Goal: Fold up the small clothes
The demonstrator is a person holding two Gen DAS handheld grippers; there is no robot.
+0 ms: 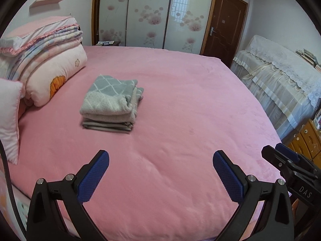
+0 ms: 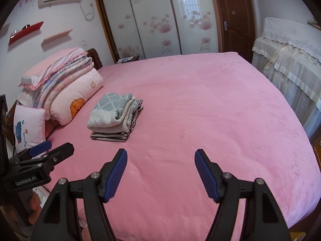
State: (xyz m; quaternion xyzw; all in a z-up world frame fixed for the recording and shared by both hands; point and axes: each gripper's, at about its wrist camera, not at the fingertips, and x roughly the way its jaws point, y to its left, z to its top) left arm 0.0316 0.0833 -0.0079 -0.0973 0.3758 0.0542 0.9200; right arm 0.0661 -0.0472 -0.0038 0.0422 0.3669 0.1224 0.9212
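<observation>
A stack of folded small clothes (image 1: 111, 104) lies on the pink bed (image 1: 180, 110), a grey diamond-patterned piece on top and a striped one at the bottom. It also shows in the right wrist view (image 2: 114, 118). My left gripper (image 1: 160, 160) is open and empty over the bed's near edge, well short of the stack. My right gripper (image 2: 160, 156) is open and empty, also near the front edge. Each gripper shows at the side of the other's view, the right gripper (image 1: 289, 160) and the left gripper (image 2: 46, 152).
Folded quilts and pillows (image 1: 44, 60) are piled at the bed's left end. A small pillow (image 2: 30, 128) leans beside them. A lace-covered cabinet (image 1: 280, 80) stands to the right. Wardrobe doors (image 1: 150, 14) and a brown door (image 1: 224, 26) are beyond.
</observation>
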